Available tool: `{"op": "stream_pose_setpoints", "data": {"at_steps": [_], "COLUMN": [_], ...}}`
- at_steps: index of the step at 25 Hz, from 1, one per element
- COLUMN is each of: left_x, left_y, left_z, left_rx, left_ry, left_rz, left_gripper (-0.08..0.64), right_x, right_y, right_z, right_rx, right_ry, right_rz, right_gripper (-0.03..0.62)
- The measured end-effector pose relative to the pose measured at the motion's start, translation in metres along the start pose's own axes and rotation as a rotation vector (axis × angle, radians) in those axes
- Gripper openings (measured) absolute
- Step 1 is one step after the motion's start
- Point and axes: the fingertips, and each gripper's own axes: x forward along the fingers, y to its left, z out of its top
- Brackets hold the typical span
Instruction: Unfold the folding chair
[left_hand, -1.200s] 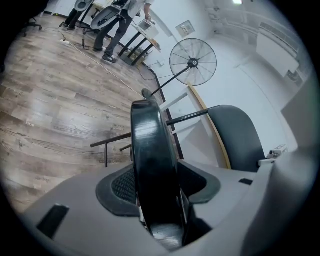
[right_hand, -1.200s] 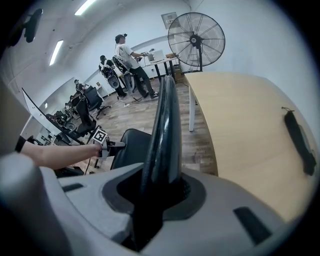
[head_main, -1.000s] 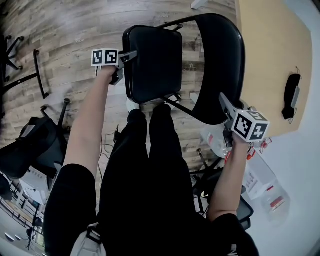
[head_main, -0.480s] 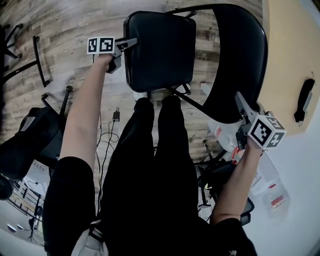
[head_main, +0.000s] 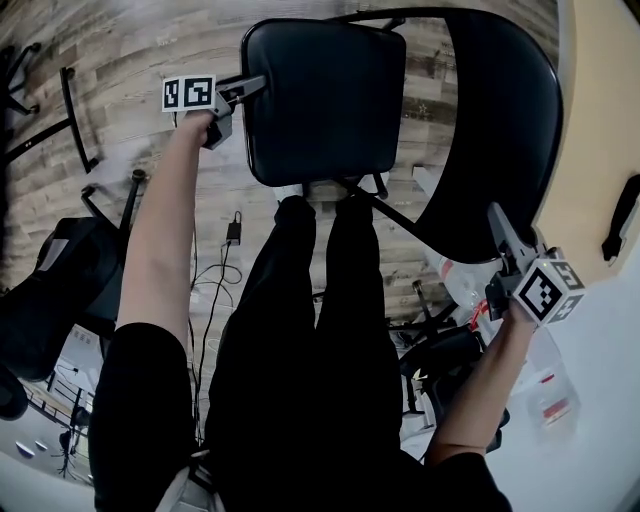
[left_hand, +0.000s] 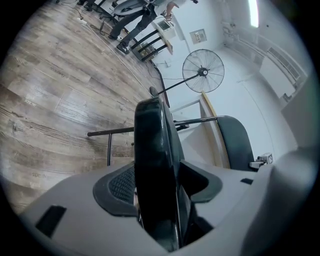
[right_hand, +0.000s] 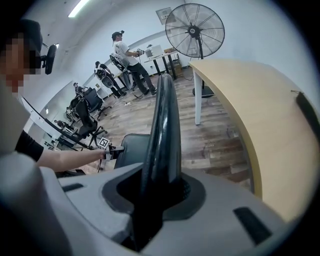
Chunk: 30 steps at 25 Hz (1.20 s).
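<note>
The black folding chair stands on the wood floor in front of my legs. In the head view its padded seat (head_main: 320, 100) lies nearly flat and its curved backrest (head_main: 500, 130) arcs to the right. My left gripper (head_main: 238, 93) grips the seat's left edge (left_hand: 155, 165). Its jaws have just been opening, and the seat edge is still between them and against the pads. My right gripper (head_main: 500, 228) is shut on the backrest's lower rim (right_hand: 162, 135), which rises straight out of its jaws.
A light wooden table (head_main: 600, 100) runs along the right with a black object (head_main: 625, 230) on it. Office chairs (head_main: 60, 290) stand at the left, and a cable (head_main: 232, 232) lies on the floor. A standing fan (left_hand: 202, 71) and another person (right_hand: 127, 52) are farther off.
The seat has swung further down and out, and the backrest has spread to the right. My left gripper went with the seat edge. My right gripper moved right and lower in the picture.
</note>
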Motion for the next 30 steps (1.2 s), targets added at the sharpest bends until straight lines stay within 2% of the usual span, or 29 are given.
{"op": "stream_pose_setpoints", "data": {"at_steps": [9,22,30], "left_x": [-0.004,0.001,-0.002], "left_y": [0.047,0.081,0.101], "left_z": [-0.002,-0.010,-0.010], "left_rx": [-0.022,-0.051,-0.054], "left_ry": [-0.007,-0.009,-0.013], "left_rz": [-0.022,-0.001,-0.012], "left_gripper": [0.253,0.261,0.264], "right_x": [0.027,0.040,0.054], "right_y": [-0.003,-0.019,-0.008], "right_z": [-0.006,-0.020,-0.021], "right_rx": [0.025,0.057,0.044], "right_ry": [0.015,0.019,0.037], "right_rz": [0.015,0.042,0.070], "right_gripper": [0.083,0.083,0.084]}}
